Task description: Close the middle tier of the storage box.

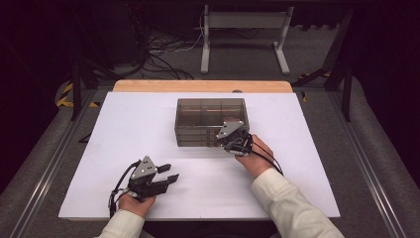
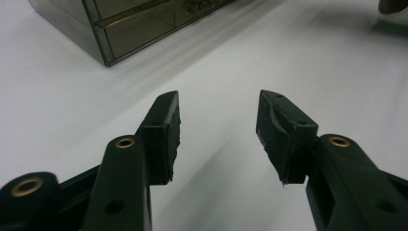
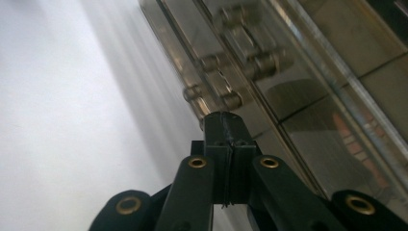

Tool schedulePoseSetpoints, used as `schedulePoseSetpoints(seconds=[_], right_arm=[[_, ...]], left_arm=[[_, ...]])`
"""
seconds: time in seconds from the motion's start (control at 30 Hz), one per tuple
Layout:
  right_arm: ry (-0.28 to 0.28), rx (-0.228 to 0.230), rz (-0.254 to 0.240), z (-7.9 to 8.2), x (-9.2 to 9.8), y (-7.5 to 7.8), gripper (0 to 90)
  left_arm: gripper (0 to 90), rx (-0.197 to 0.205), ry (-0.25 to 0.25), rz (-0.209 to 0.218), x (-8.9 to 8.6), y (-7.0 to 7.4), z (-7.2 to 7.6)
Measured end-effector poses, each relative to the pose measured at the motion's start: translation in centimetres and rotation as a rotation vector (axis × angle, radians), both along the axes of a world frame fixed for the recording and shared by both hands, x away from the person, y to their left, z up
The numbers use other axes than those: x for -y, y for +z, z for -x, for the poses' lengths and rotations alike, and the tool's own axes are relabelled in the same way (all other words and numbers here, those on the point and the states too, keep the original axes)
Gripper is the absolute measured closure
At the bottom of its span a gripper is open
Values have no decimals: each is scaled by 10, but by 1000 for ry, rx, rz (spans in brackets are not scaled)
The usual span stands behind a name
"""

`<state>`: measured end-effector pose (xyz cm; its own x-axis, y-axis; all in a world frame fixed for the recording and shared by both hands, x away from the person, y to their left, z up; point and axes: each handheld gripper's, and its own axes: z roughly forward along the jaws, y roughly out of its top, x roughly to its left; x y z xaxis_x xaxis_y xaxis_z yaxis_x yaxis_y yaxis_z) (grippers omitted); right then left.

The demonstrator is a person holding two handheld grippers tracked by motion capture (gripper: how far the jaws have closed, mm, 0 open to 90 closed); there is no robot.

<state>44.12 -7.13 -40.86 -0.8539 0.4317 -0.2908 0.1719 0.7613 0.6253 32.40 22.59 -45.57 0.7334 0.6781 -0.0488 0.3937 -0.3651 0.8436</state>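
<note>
A smoky clear drawer box (image 1: 210,121) sits mid-table on a white sheet (image 1: 124,129). The right gripper (image 1: 236,140) – jaws pressed together – meets its front, by small knobs (image 3: 231,100) in its own view. The left gripper (image 1: 168,177) rests apart, jaws open and empty. Grey floor and cables (image 1: 158,54) lie beyond.

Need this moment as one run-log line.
left gripper: open, nothing between jaws | right gripper: shut, at front of drawer box | white table
</note>
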Motion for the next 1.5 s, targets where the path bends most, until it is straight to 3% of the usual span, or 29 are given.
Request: schedulePoseSetpoints(seconds=[0.13, 0.17, 0.2, 0.4, 0.47, 0.57, 0.8, 0.9, 1.13, 1.27, 1.5], right_arm=[[20, 7, -31, 6, 2, 9, 820], [36, 12, -62, 11, 3, 15, 745], [41, 12, -70, 13, 3, 17, 725], [86, 14, -119, 23, 4, 27, 567], [90, 21, -138, 26, 5, 30, 474], [90, 27, -172, 29, 7, 33, 353], [112, 13, -232, 36, 14, 40, 108], [113, 15, -229, 39, 16, 42, 32], [116, 29, -269, 45, 27, 47, 0], [111, 37, -288, 47, 34, 48, 0], [92, 63, -335, 57, 56, 53, 0]], left_arm=[[475, 3, 0, 2, -2, 2, 1], [464, 5, 1, 7, -3, 3, 2], [456, 18, 4, 1, -4, 3, 2], [422, 7, 3, 12, -5, 4, 2], [409, 17, -2, 0, -6, 4, 2], [378, -2, -15, 30, -8, 5, 3], [241, 21, -24, 44, -13, 8, 4], [172, 24, -15, 42, -11, 7, 4], [64, 37, -4, 27, -11, 8, 4], [35, 19, -1, 52, -11, 8, 5], [6, 53, 4, 54, -15, 10, 6]])
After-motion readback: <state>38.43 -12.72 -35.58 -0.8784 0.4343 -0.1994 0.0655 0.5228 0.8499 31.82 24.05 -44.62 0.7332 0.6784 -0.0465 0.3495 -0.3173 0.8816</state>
